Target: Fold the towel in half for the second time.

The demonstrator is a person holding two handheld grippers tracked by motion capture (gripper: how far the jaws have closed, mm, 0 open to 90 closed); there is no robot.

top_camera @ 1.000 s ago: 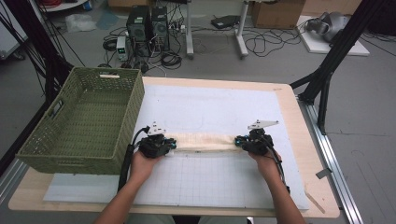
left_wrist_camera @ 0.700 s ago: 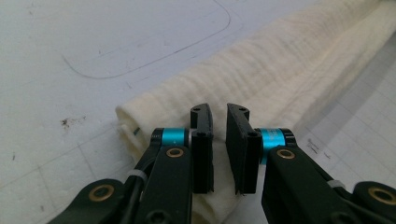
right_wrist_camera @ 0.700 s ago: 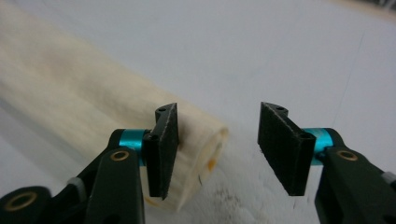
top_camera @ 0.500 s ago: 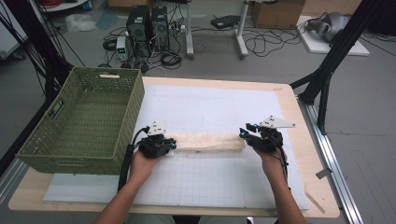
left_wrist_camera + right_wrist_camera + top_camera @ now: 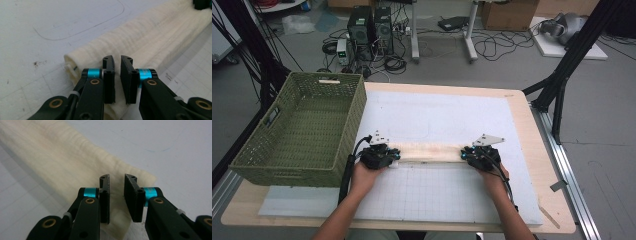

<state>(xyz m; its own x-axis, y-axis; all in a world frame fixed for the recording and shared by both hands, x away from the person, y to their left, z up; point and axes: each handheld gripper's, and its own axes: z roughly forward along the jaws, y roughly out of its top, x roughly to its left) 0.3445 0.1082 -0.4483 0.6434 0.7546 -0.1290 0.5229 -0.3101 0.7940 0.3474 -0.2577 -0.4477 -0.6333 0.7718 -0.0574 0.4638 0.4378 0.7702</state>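
Lying flat on the white mat (image 5: 437,115), a long, narrow folded cream cloth (image 5: 427,152) runs left to right across the table, just right of the green basket (image 5: 302,130). Its surface is soft, finely ribbed and slightly wrinkled. The left gripper (image 5: 117,75) pinches its left end with jaws nearly together, while the right gripper (image 5: 116,195), whose jaws have just been closing, stands slightly apart over its right end without visibly pressing it.
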